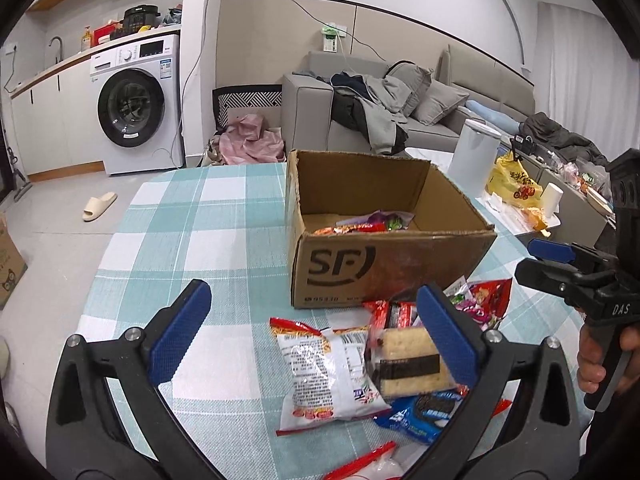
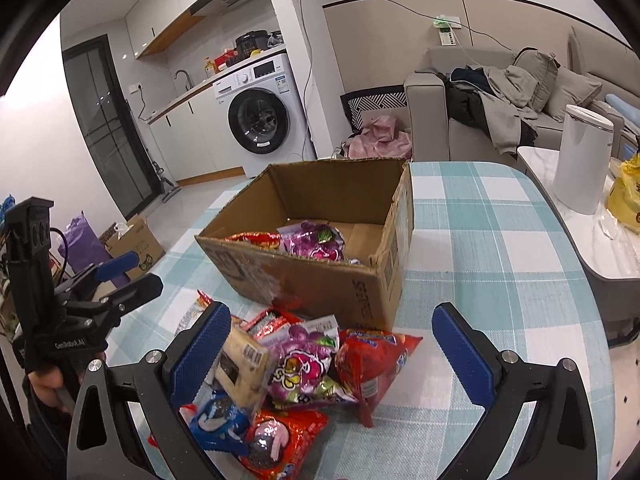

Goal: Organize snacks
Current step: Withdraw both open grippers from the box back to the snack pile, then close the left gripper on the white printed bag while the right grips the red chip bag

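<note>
An open SF cardboard box (image 1: 380,264) (image 2: 320,280) stands on the teal checked tablecloth (image 1: 192,220) (image 2: 480,260). Inside it lie a purple candy bag (image 2: 316,240) and a red packet (image 2: 254,240). In front of the box is a pile of snacks: a white noodle bag (image 1: 324,368), a cracker pack (image 1: 408,360) (image 2: 240,364), a blue cookie pack (image 1: 420,412) (image 2: 216,424), a purple bag (image 2: 304,364) and a red bag (image 2: 372,364). My left gripper (image 1: 314,336) (image 2: 128,276) hangs open over the pile's left. My right gripper (image 2: 332,354) (image 1: 540,262) is open above its right. Neither holds anything.
A white bin (image 1: 472,160) (image 2: 584,160) and a yellow bag (image 1: 512,184) sit on a low side table to the right. Behind the table are a grey sofa (image 1: 360,92) with clothes and a washing machine (image 1: 136,108). A slipper (image 1: 100,206) lies on the floor.
</note>
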`<state>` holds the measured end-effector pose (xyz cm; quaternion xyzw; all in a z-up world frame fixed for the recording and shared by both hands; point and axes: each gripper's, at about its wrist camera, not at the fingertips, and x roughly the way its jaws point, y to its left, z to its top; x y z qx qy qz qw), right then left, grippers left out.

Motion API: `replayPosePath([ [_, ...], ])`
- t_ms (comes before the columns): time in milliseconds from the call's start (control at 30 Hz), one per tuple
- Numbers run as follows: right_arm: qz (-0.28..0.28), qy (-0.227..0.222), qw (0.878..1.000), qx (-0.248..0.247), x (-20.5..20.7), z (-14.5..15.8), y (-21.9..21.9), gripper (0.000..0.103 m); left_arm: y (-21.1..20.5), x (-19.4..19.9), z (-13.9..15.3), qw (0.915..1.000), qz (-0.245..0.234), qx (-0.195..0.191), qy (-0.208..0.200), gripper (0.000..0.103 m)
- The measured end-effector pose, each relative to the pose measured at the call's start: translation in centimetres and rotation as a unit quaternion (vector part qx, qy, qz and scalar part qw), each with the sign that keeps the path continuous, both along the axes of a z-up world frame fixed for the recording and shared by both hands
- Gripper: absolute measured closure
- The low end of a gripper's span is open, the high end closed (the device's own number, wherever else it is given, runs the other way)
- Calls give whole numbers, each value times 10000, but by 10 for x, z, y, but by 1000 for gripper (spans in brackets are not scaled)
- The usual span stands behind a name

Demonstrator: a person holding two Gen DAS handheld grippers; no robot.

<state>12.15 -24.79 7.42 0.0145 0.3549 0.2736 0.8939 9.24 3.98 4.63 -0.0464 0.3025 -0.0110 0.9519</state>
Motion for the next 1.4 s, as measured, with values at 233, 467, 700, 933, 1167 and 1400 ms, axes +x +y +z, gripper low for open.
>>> replayPosePath([
  [233, 1, -12, 9996, -296, 0, -8, 1, 1, -5, -2, -8, 9999, -12, 91, 94, 1],
  [467, -147, 229, 9995, -168, 11, -18, -12, 1, -4, 7, -19, 9996, -3, 80, 272, 1],
  [700, -172, 402, 9990, -127, 18, -28, -16, 1, 0, 15, -29, 9991, 18, 46, 425, 1],
  [933, -371, 542, 9975, -248, 27, -40, -19, 1, 1, 21, -37, 9983, 11, 109, 565, 1],
  [1167, -476, 652, 9962, -320, 33, -52, -21, 1, 2, 28, -48, 9971, 30, 130, 743, 1],
  [1400, -694, 831, 9932, -431, 41, -64, -27, 1, -1, 33, -59, 9956, -26, 218, 912, 1],
])
